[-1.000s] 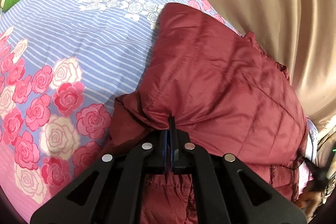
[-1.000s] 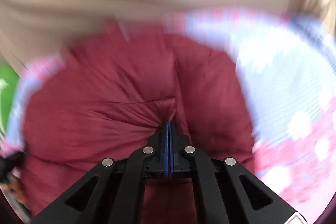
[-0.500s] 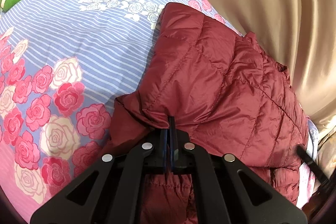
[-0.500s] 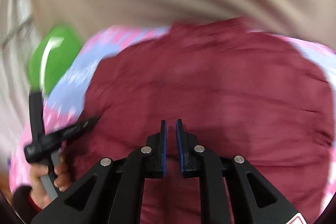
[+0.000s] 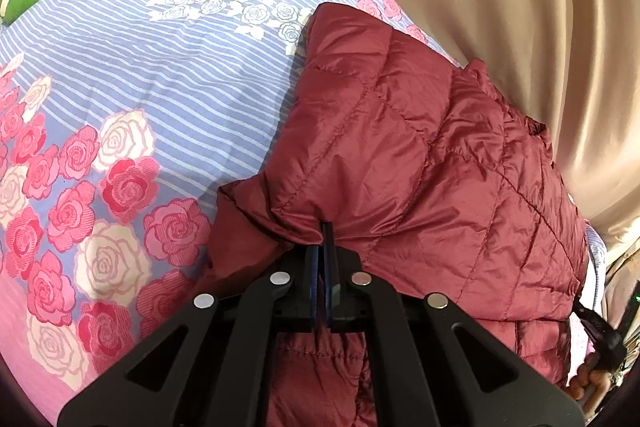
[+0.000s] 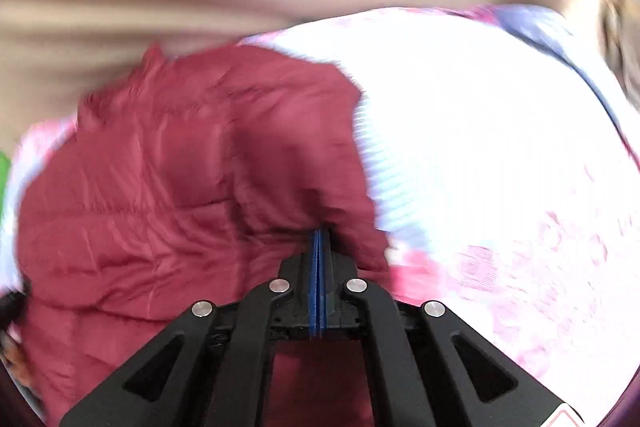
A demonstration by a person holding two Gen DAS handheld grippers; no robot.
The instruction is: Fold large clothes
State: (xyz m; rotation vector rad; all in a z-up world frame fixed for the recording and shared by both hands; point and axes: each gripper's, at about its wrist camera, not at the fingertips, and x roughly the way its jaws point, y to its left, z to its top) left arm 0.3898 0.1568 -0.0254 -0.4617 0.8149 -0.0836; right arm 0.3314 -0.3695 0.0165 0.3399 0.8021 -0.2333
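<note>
The quilted maroon jacket [image 5: 420, 163] lies folded on the floral bedsheet [image 5: 132, 99] — light, puffy, slick-shelled, likely to slip. The left gripper [image 5: 323, 227] pinches a fold at its fingertips; the right gripper [image 6: 320, 231] has just been closing on the hem edge ahead of its fingers — grip seams, not smooth panels.

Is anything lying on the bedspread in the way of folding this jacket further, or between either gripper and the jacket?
Nothing visible. The left gripper and right gripper both pinch the maroon jacket directly, and the flowered bedspread beside it looks bare.
</note>
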